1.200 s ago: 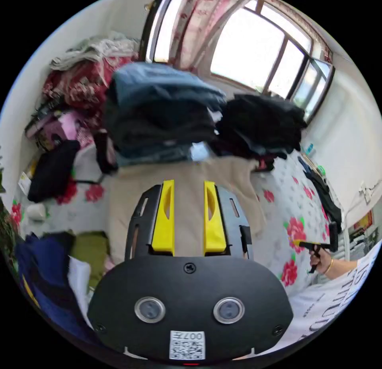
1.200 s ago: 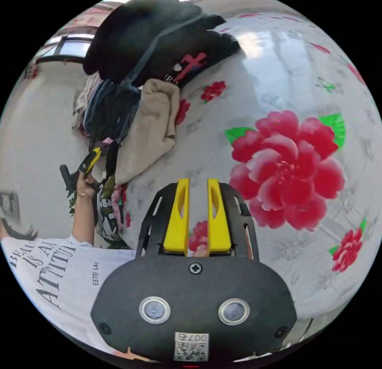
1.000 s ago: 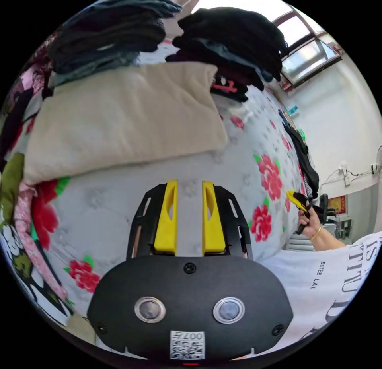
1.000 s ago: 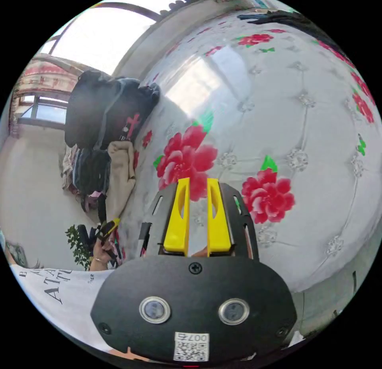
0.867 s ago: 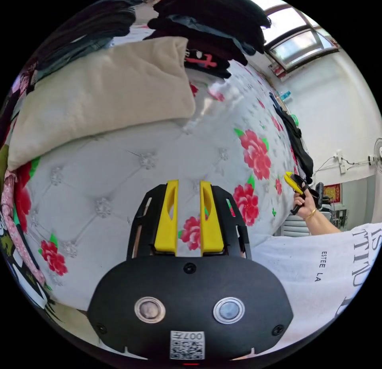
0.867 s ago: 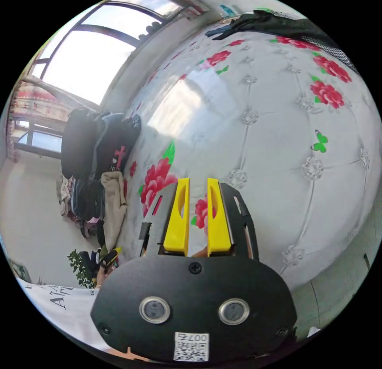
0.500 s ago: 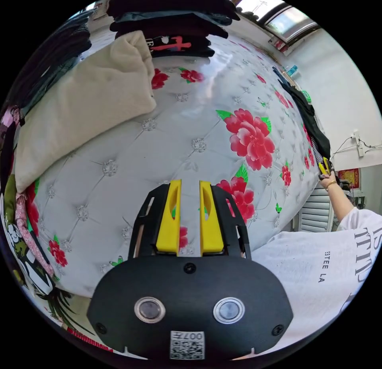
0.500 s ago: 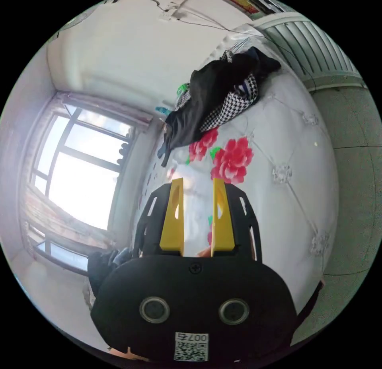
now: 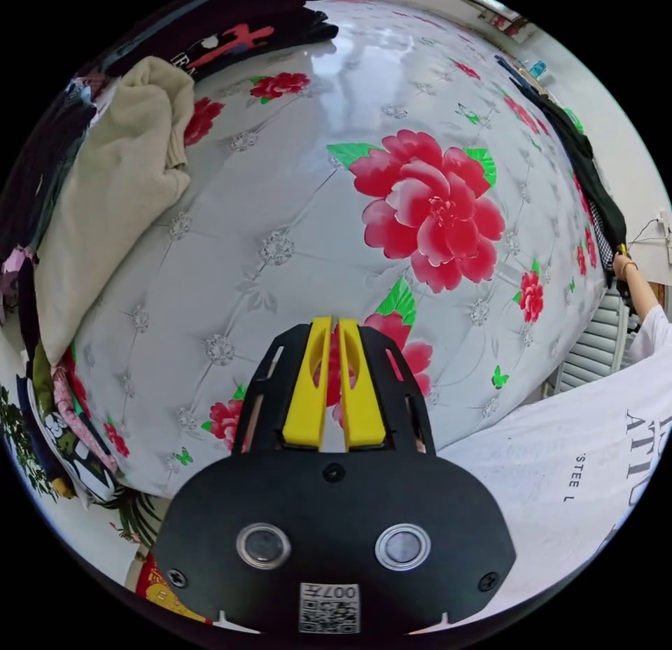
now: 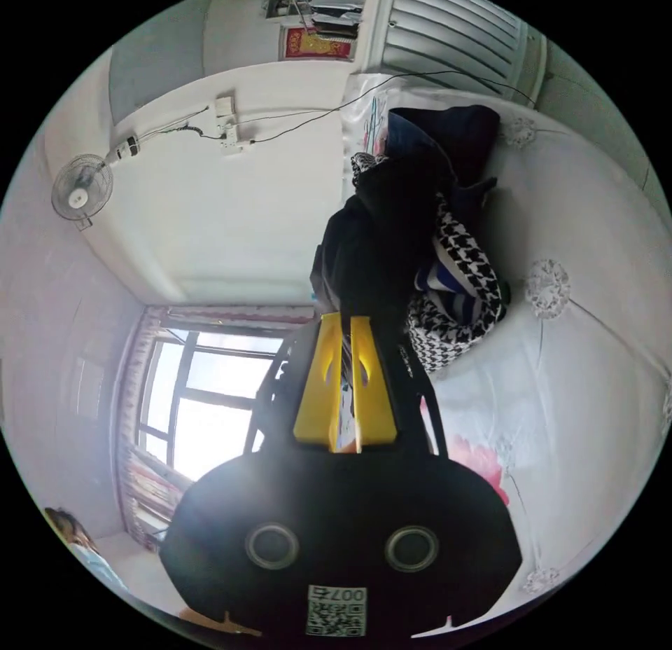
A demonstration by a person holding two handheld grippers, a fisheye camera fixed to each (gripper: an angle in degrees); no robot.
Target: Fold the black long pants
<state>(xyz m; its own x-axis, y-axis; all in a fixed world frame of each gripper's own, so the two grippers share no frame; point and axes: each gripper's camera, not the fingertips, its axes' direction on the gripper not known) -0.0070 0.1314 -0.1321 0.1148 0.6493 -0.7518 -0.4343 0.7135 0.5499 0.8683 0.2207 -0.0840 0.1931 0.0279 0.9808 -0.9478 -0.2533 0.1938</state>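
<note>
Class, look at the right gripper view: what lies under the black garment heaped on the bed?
Under the black garment a black-and-white houndstooth cloth and a blue-and-white striped piece peek out. Whatever lies deeper in the heap is covered.

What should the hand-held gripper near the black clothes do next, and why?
Probably pull the black garment gently off the pile toward the bare floral mattress. The right hand-held gripper has its jaws nearly together at that garment's edge, which lies draped over a houndstooth cloth. Whether the jaws really pinch it is hard to tell. The left hand-held gripper hangs over the mattress.
</note>
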